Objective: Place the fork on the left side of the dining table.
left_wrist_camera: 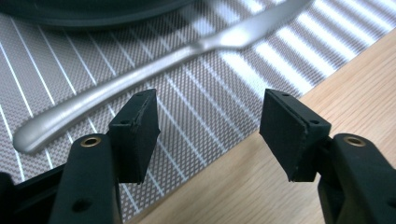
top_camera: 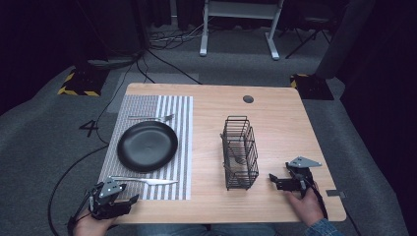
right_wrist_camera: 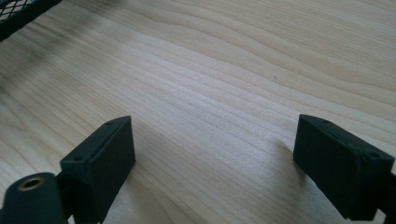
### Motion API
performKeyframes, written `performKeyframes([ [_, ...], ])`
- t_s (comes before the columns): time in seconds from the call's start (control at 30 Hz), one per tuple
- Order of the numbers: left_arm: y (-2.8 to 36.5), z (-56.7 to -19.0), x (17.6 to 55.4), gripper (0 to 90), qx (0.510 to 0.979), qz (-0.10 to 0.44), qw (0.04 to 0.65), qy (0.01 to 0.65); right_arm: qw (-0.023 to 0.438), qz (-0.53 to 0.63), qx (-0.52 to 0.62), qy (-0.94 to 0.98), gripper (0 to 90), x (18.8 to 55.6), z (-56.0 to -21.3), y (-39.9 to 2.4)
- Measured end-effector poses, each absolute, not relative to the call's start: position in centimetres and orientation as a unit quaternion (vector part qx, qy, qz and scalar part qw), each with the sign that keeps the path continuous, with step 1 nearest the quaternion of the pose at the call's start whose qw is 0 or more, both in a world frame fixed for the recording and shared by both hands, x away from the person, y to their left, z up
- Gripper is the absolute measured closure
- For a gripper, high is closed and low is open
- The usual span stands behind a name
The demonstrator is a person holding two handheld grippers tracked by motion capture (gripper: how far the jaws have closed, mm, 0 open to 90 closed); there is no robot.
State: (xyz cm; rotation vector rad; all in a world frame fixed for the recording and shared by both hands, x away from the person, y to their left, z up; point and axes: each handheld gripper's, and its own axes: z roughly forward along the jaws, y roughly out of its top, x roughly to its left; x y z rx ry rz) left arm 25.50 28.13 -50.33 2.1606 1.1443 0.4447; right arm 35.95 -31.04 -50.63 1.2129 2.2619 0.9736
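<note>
Lying just ahead of the released left claw [top_camera: 129,200], knife [top_camera: 147,181] with long axis across the mat; right claw [top_camera: 276,181] also released, near basket [top_camera: 240,152].

A pale wooden table [top_camera: 295,128] with a smooth, matt, visibly grained top carries a woven place mat [top_camera: 174,118], its fine mesh texture striped grey and white. On the mat, a black plate [top_camera: 147,146] shows a soft sheen, while a knife [left_wrist_camera: 154,70] beside it is brushed, satin-finish metal. Near the table's middle stands a basket [top_camera: 239,152] of thin dark wire. The left gripper [left_wrist_camera: 210,135] and right gripper [right_wrist_camera: 212,163] are matt black plastic, with dull, slightly rough pads and brass-coloured screw inserts.
</note>
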Motion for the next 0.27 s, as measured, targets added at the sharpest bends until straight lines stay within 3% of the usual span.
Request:
performKeyframes([
  [0.27, 28.75, -51.47, 24.69, 33.8, 0.805, 0.188, 0.370, 0.423, 0.196, 0.348, 0.433, 0.808, 11.9, 35.99, -50.63, -31.03],
])
